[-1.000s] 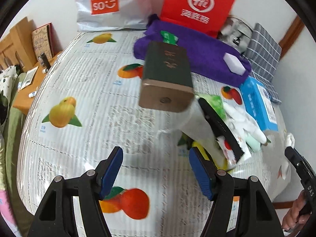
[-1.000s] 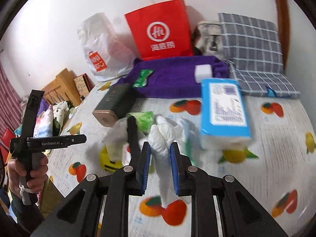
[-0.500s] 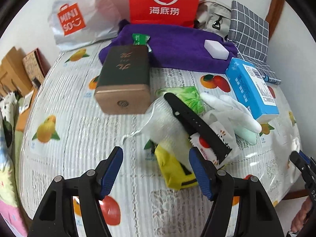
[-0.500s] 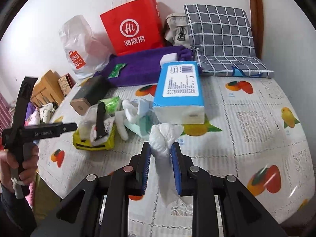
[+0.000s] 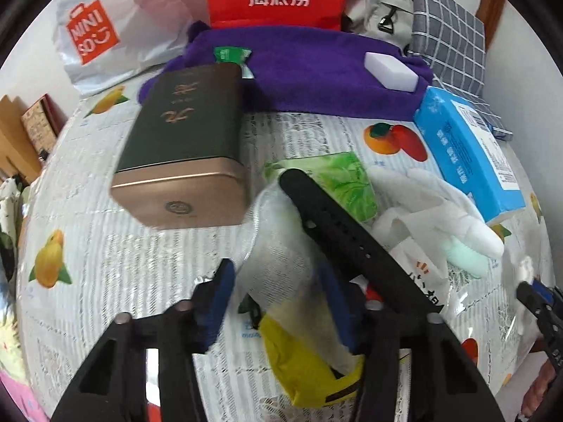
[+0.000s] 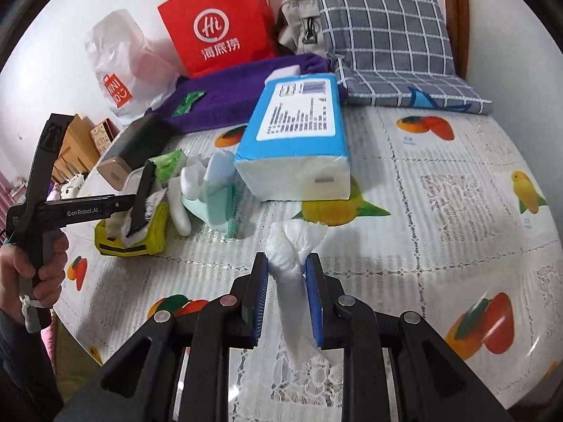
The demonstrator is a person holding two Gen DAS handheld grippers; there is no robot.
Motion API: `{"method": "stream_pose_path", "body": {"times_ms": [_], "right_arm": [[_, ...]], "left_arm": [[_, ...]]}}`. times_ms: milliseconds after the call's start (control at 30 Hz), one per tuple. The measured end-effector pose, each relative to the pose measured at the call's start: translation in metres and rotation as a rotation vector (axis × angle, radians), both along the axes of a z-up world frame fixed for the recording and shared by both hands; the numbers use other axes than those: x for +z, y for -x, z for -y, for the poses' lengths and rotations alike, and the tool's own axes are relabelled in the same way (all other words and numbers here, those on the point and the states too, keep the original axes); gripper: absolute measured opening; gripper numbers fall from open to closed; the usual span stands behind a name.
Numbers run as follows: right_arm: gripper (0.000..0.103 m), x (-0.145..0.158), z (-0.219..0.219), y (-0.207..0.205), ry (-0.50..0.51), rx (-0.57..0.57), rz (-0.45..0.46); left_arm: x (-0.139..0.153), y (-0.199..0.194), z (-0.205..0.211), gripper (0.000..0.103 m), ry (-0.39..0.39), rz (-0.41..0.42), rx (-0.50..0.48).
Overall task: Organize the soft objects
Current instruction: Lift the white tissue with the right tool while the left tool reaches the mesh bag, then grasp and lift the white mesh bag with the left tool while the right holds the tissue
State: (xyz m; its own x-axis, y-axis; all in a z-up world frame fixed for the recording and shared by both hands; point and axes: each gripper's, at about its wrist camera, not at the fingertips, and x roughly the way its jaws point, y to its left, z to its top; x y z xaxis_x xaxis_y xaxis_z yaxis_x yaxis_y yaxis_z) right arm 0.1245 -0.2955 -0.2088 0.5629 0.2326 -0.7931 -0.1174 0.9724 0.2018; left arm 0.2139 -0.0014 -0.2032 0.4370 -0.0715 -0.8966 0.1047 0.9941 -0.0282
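Note:
My right gripper [image 6: 286,281] is shut on a crumpled white tissue [image 6: 290,246] and holds it above the bedspread, in front of the blue tissue pack [image 6: 299,140]. My left gripper [image 5: 278,292] is open, its blue pads on either side of a white mesh pouch [image 5: 281,246] that lies on a yellow pack [image 5: 302,362]. A black strap [image 5: 348,239] lies across the pouch. White gloves [image 5: 440,204] and a green packet [image 5: 345,179] lie to the right of it. The left gripper also shows in the right wrist view [image 6: 70,207].
A dark tin with a gold lid [image 5: 186,147] lies left of the pile. A purple towel [image 5: 316,74] with a white sponge [image 5: 390,70] lies behind. A red bag [image 6: 218,24], a white Miniso bag [image 5: 98,31] and a grey checked pillow [image 6: 387,28] stand at the wall.
My left gripper has moved forward and down so its pads now flank the mesh pouch. My right gripper has pulled back from the pile with the tissue.

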Motion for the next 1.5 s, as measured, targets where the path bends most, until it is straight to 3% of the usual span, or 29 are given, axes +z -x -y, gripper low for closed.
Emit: {"method": "stream_pose_path", "body": {"times_ms": [100, 200, 367, 933, 1067, 1400, 1500], "right_arm": [[0.023, -0.008, -0.003, -0.005, 0.002, 0.006, -0.016], [0.023, -0.014, -0.006, -0.008, 0.006, 0.013, -0.029], [0.023, -0.016, -0.007, -0.008, 0.01, 0.012, -0.031], [0.023, 0.003, -0.013, 0.007, 0.019, -0.008, -0.008], [0.023, 0.01, -0.018, 0.01, 0.019, -0.001, 0.003], [0.023, 0.018, -0.02, 0.016, 0.028, -0.003, 0.012], [0.023, 0.019, -0.019, 0.018, 0.025, -0.002, 0.014]], "left_arm": [[0.001, -0.002, 0.0, 0.017, 0.028, 0.004, -0.018], [0.004, -0.001, -0.001, 0.011, 0.047, 0.01, -0.03], [0.017, 0.005, -0.011, 0.01, 0.123, 0.027, -0.044], [0.055, 0.035, -0.052, 0.01, 0.221, 0.096, 0.022], [0.058, 0.036, -0.056, 0.01, 0.279, 0.082, 0.017], [0.059, 0.045, -0.069, 0.01, 0.272, 0.07, 0.045], [0.048, 0.043, -0.067, 0.014, 0.212, 0.038, 0.05]]}}
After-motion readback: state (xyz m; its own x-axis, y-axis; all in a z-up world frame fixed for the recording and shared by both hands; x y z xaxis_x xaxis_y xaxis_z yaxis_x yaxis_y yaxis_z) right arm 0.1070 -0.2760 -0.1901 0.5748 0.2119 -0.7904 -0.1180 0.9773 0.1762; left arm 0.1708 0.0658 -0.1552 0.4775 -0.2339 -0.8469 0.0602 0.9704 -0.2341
